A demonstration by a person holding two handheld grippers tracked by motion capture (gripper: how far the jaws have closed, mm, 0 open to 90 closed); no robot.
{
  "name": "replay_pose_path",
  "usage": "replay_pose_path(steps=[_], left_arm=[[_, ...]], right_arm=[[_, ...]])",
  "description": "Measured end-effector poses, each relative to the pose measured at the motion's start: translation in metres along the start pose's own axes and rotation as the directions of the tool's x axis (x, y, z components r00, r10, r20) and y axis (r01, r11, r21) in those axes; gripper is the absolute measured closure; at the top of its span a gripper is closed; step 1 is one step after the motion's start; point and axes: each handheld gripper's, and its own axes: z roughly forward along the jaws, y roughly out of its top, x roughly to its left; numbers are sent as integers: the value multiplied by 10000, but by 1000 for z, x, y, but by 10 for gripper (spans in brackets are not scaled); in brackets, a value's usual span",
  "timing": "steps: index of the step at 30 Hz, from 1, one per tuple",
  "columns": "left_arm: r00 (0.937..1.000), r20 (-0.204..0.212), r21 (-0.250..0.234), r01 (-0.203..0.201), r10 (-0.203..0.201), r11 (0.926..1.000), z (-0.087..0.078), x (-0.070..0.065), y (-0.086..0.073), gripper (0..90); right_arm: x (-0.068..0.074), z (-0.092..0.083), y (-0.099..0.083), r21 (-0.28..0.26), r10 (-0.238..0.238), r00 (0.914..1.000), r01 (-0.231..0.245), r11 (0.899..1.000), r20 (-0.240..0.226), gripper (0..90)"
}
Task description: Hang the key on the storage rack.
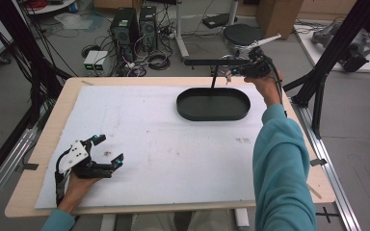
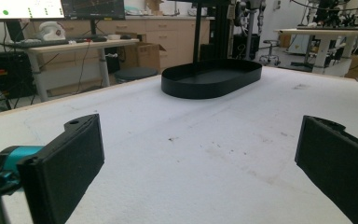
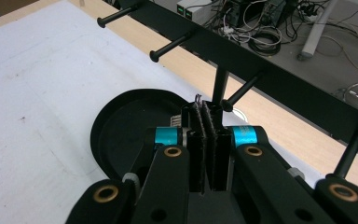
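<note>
White foam mat, oval black tray, perhaps metal.

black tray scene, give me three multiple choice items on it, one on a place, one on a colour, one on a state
1. Where does the black oval tray sit?
A. at the near left corner of the mat
B. on the far right part of the white mat
C. on the floor

2. What colour is the person's sleeve?
A. red
B. yellow
C. teal

3. How does the left claw stand?
A. jaws wide open, nothing between them
B. shut on the tray's rim
C. shut on a cable

Answers:
1. B, the high view shows the black oval tray on the far right part of the white mat.
2. C, the sleeve on the raised arm is teal.
3. A, the left claw rests near the mat's near left corner, and its own view shows bare mat between the spread jaws.
</note>
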Motion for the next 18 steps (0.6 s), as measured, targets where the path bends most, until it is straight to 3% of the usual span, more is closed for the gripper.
replay_pose_path(steps=[18], left_arm=[[9999,-77,111,-114,115,9999,0,-1,0,17]], right_arm=[[-5,7,-1,-62,126,9994,-124,9999,313,888]])
